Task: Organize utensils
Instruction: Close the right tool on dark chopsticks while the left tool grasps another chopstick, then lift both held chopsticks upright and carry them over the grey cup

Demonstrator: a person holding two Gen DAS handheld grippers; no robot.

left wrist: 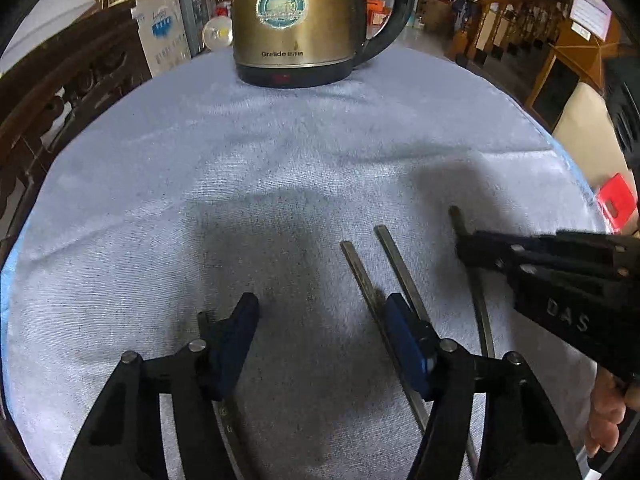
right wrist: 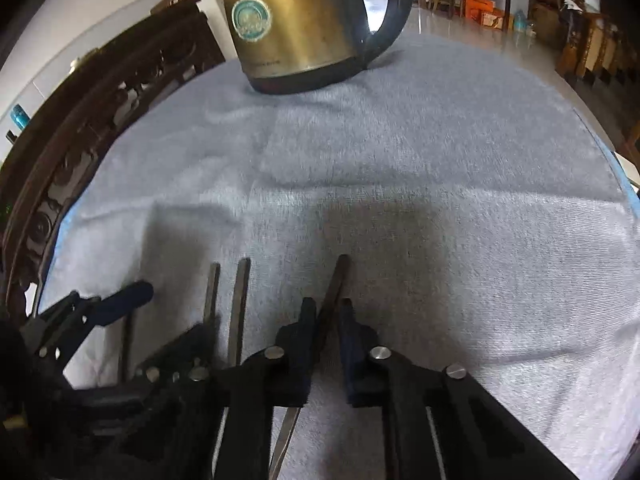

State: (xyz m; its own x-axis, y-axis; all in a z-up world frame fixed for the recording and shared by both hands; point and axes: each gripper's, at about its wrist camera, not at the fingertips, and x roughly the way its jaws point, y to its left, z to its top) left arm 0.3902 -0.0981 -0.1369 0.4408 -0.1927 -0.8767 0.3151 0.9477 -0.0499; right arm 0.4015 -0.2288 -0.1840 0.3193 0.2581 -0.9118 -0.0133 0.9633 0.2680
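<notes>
Several metal chopsticks lie on a blue-grey towel (left wrist: 280, 168). My left gripper (left wrist: 322, 322) stands open low over the cloth, with bare cloth between its blue fingers (left wrist: 236, 332). Its right finger rests over one of two side-by-side chopsticks (left wrist: 394, 258), and another stick (left wrist: 230, 420) runs under its left finger. In the right wrist view my right gripper (right wrist: 327, 310) is shut on a single chopstick (right wrist: 338, 276) that points away and slightly right. That gripper (left wrist: 466, 250) enters the left wrist view from the right. The left gripper (right wrist: 168, 316) shows at the lower left, beside the pair (right wrist: 240, 300).
A brass-coloured electric kettle (left wrist: 296, 20) with a black handle stands at the towel's far edge. A carved dark wooden chair back (right wrist: 80, 152) borders the left side. A person's hand (left wrist: 604, 412) holds the right gripper's handle. A red object (left wrist: 616, 200) lies beyond the right edge.
</notes>
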